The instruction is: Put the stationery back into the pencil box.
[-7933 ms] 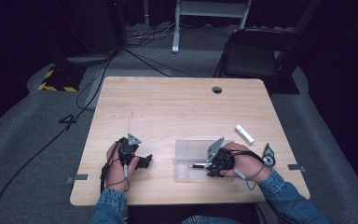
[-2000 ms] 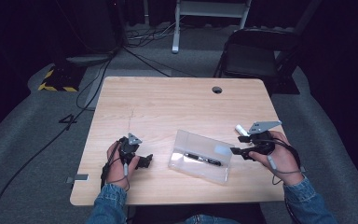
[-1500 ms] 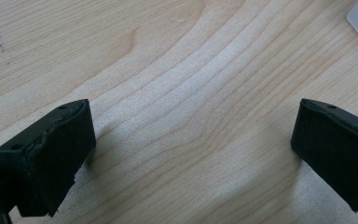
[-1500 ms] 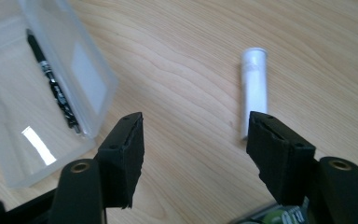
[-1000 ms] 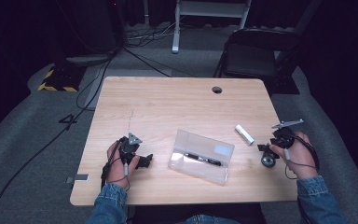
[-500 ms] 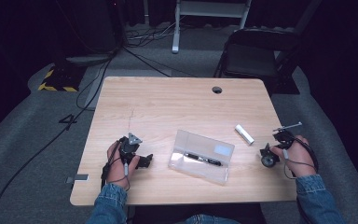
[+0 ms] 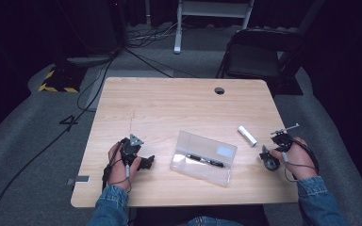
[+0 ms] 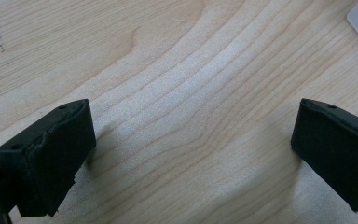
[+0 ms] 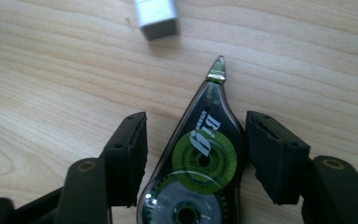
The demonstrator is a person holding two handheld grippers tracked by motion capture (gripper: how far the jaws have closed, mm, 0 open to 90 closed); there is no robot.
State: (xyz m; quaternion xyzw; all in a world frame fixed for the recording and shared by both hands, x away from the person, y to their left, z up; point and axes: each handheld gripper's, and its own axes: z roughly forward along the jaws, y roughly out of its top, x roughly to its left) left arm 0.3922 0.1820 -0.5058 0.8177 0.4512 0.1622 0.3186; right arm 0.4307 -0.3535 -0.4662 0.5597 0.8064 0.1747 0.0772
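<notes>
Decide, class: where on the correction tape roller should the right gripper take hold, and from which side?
Grip the correction tape roller across its wide round body, where the reels sit, coming from the blunt end, as the right gripper does now. It lies flat, its sides taper to a thin tip, and a pad likely slips there.

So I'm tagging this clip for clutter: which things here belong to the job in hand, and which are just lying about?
In the job:
- correction tape roller, between the right gripper's closing jaws
- clear case with a pen inside
- white stick, probably

Lying about:
- left gripper, open over bare table
- chair
- floor cables
</notes>
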